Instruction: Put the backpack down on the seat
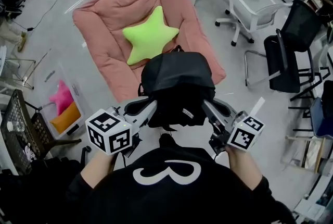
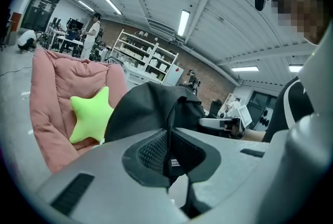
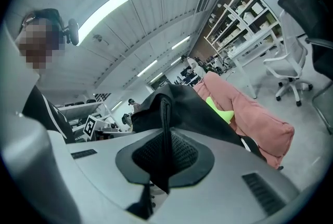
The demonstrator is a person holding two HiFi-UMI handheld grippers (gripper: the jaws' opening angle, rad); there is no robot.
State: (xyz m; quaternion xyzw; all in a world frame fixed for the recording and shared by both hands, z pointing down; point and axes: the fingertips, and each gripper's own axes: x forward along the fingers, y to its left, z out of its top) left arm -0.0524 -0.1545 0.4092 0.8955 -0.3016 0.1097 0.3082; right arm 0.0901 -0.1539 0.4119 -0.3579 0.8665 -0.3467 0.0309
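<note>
Near the pink seat (image 1: 104, 25), left gripper (image 1: 151, 107) and right gripper (image 1: 206, 106) clamp backpack (image 1: 177, 82) fabric, probably straps.

A white office chair (image 1: 250, 7) stands on grey floor (image 1: 239, 98).

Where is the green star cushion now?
In the head view, the green star cushion lies upper centre on the pink seat, just beyond the black backpack.
</note>
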